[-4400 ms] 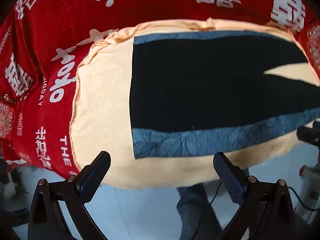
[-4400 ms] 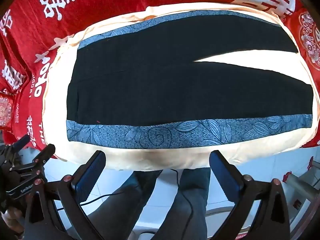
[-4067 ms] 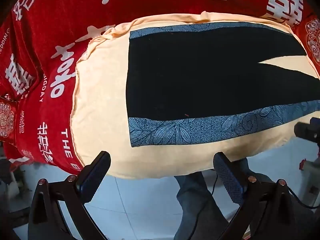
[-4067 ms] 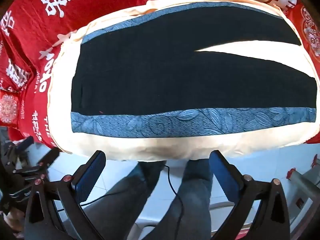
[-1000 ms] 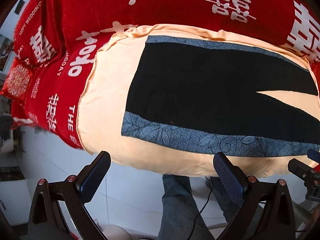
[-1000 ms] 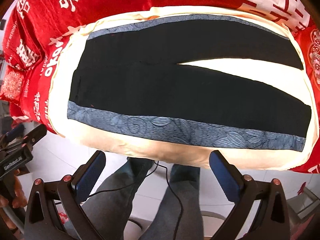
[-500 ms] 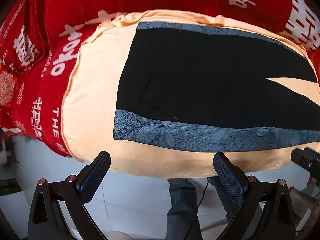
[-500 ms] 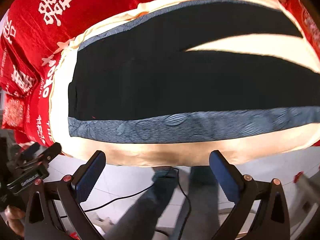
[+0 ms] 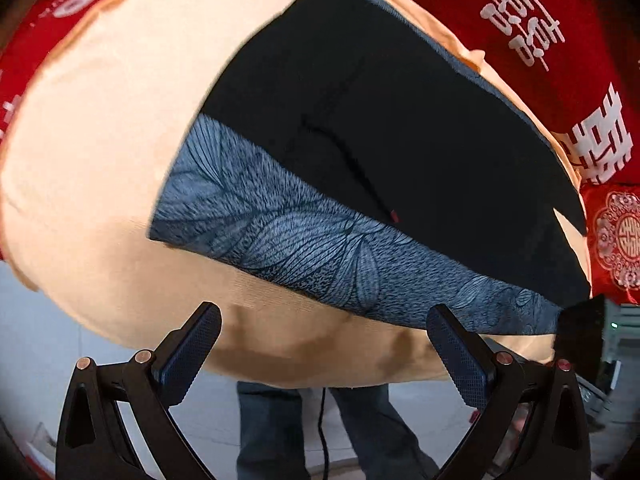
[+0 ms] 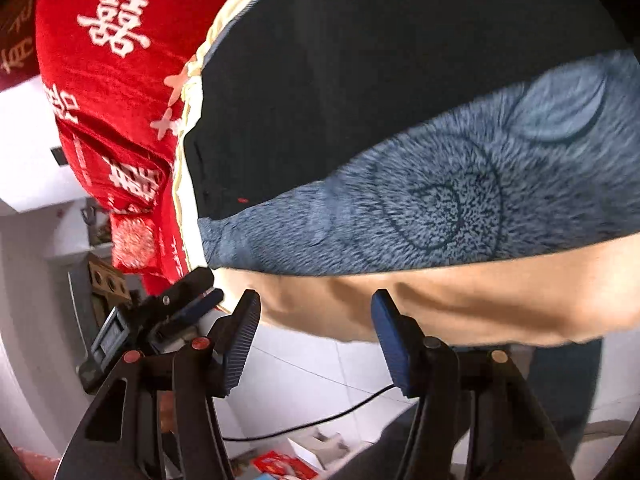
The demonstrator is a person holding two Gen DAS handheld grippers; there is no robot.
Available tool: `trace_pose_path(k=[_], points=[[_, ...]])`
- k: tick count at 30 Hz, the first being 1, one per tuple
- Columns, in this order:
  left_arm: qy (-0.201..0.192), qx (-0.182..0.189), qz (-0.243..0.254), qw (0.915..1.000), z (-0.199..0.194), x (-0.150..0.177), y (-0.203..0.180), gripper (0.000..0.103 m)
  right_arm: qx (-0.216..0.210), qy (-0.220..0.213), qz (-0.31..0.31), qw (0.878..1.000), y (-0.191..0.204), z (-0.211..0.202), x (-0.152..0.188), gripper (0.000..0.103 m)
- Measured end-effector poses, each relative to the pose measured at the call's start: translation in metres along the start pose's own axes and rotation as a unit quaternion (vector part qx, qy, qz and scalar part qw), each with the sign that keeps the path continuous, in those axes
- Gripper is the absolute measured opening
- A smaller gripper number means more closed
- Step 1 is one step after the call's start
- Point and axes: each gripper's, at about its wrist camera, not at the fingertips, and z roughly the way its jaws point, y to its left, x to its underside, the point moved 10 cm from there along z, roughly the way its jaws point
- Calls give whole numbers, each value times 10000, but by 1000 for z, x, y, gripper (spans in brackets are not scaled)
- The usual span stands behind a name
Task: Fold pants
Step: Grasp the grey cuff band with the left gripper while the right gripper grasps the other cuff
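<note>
Black pants point(image 9: 400, 128) with a blue-grey leaf-patterned side stripe point(image 9: 304, 240) lie flat on a peach cloth point(image 9: 100, 120), waist to the left. My left gripper point(image 9: 320, 344) is open and empty, just off the near edge below the stripe near the waist. My right gripper point(image 10: 316, 320) is open, jaws narrower than before, empty, close to the near edge under the stripe point(image 10: 440, 200) of the pants point(image 10: 360, 80). The left gripper also shows in the right wrist view point(image 10: 160, 312).
A red cover with white characters point(image 9: 540, 32) lies under the peach cloth point(image 10: 440, 296) and drapes over the left end point(image 10: 112, 92). The person's legs point(image 9: 320, 432) stand on the white tiled floor point(image 10: 304, 384). A cable point(image 10: 320, 420) trails across the floor.
Both grippers have moved much closer to the near edge of the pants. The right gripper's jaws have narrowed and its view has swung towards the waist end.
</note>
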Motion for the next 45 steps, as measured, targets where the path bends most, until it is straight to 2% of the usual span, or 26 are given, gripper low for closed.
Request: trace_pose_path(k=[5,9,13,16,19,21,22,23,24,26,27,30,31,33,34,35,36,37,38,39,41,43,45], points=[[113,359,-49,9993,17,3,-4,103,-459,-279,368,9979,-14,15,-9,63],[117,695,-362,9969,20,2,-4,103,-1007,-473,545,9923,4,4,-24,63],[85,1512,-1004,9834,15,-11,-18,103,-1407,-716,292,9870,44,-18,-41,63],[-58,1788,-1284,9754,11,-24,-28,103,-1493,-705,85,9862,63,-28,-45,63],[-135,1886,-1597,9689,20,-33,-29,103,-1552,-672,-26,9856,66,-34,-47,63],[-216,1779,-1770,9678,27,-38,-23,93,-1503,-609,-36,9868,59,-33,-45,63],[-244,1676,-1779,9694,28,-40,-23,84,-1419,-561,-15,9883,51,-29,-42,63],[-282,1540,-1696,9730,29,-41,-21,70,-1363,-542,10,9892,40,-29,-38,63],[-301,1407,-1551,9774,30,-42,-18,63,-1304,-545,55,9900,29,-26,-38,63],[-278,1310,-1378,9814,33,-43,-14,39,-1191,-603,248,9907,10,-23,-41,63],[-243,1284,-1317,9826,34,-43,-13,35,-1178,-666,386,9900,-1,-24,-41,63],[-187,1239,-1180,9851,35,-44,-12,34,-1387,-1011,987,9802,-40,-38,-45,63],[-168,1196,-1081,9868,35,-45,-14,34,-1629,-1120,1216,9727,-47,-44,-47,63],[-142,1093,-902,9898,36,-45,-17,34,-2326,-1429,1949,9421,-66,-59,-50,61],[-123,1058,-860,9906,37,-45,-17,34,-2478,-1544,2163,9317,-71,-64,-50,52],[-101,1026,-843,9911,36,-43,-16,29,-2529,-1708,2450,9202,-78,-72,-51,21],[-81,984,-838,9916,35,-42,-14,25,-2513,-1773,2593,9155,-81,-76,-50,6],[-53,955,-830,9919,33,-43,-14,25,-2459,-1777,2733,9128,-82,-80,-49,7],[-48,930,-813,9923,29,-44,-14,25,-2244,-1725,2699,9203,-77,-85,-49,7],[-52,885,-774,9930,25,-44,-15,25,-1969,-1678,2492,9333,-68,-91,-49,7],[-94,811,-622,9947,10,-49,-20,25,-1442,-1602,1807,9596,-39,-111,-57,7],[-170,860,-511,9948,-7,-57,-30,25,-1000,-1509,1129,9770,-8,-134,-72,7],[-305,882,-369,9950,-24,-71,-45,25,-774,-1389,676,9850,10,-150,-88,7]])
